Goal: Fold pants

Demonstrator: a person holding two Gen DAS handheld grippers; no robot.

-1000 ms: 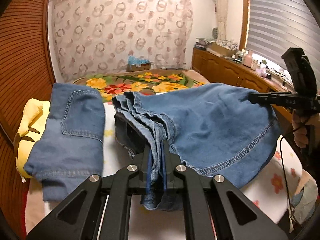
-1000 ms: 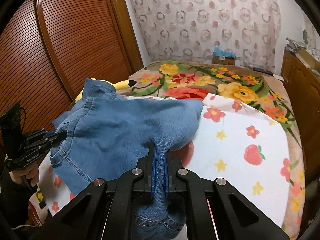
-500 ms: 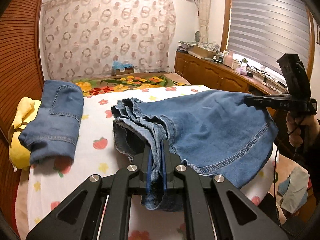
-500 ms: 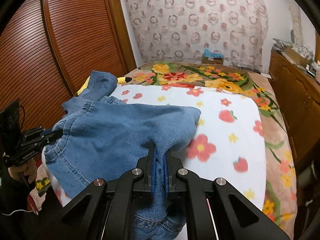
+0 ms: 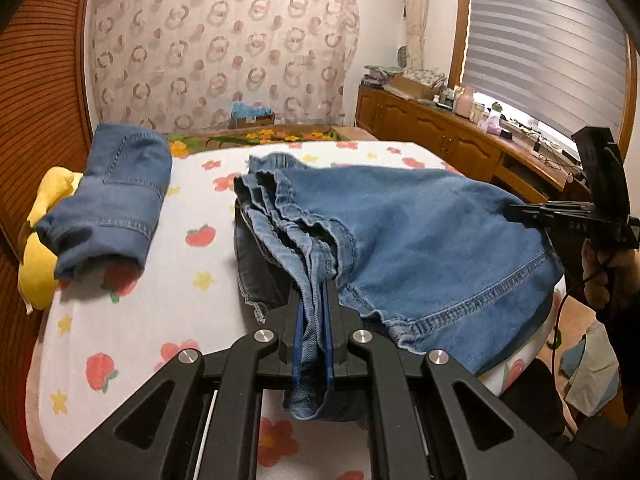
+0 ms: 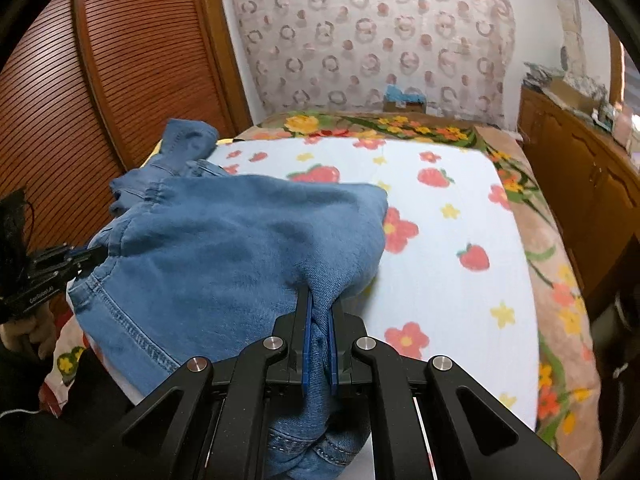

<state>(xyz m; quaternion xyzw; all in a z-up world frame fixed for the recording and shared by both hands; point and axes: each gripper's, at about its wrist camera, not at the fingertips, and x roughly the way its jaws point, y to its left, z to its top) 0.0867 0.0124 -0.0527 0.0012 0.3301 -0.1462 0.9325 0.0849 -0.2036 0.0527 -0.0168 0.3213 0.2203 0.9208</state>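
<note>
Blue denim pants hang stretched between my two grippers over the near edge of the bed; they also show in the right wrist view. My left gripper is shut on a bunch of layered denim edges. My right gripper is shut on the opposite side of the cloth. In the left wrist view the right gripper pinches the far right edge. In the right wrist view the left gripper pinches the far left edge.
A second folded pair of jeans lies at the left on a yellow plush toy. The bed has a white fruit-and-flower sheet. A wooden slatted wardrobe stands left, a wooden cabinet right.
Both grippers have moved back toward the near edge of the bed, carrying the pants with them. More of the white sheet now shows beyond the pants. Both stay shut.
</note>
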